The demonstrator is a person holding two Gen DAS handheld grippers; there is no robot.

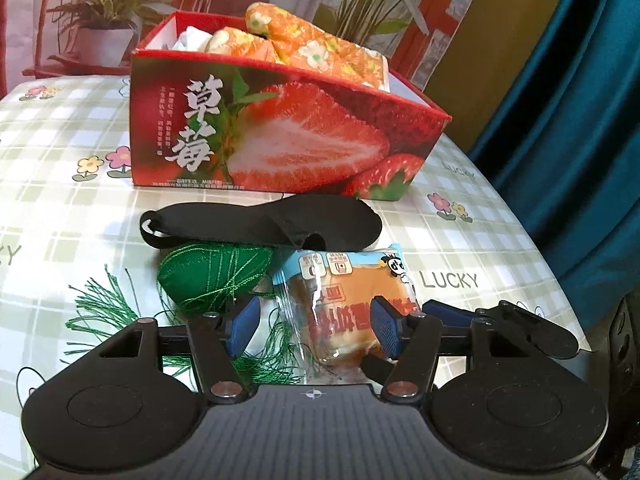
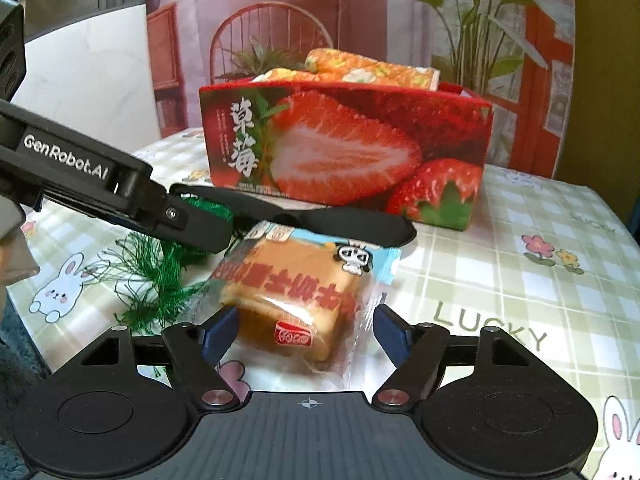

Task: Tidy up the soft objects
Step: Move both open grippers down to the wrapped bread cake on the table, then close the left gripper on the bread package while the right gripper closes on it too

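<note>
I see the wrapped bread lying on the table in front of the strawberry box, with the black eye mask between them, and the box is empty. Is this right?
Not quite: the strawberry box is not empty. The left wrist view shows orange flowered cloth rising above its rim. The rest holds: the wrapped bread lies on the table in front of the box, with the black eye mask between them.

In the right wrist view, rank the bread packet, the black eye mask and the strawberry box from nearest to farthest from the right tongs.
1. Bread packet: between the open right tongs.
2. Eye mask: just behind the packet.
3. Strawberry box: farthest back, behind the mask.
</note>
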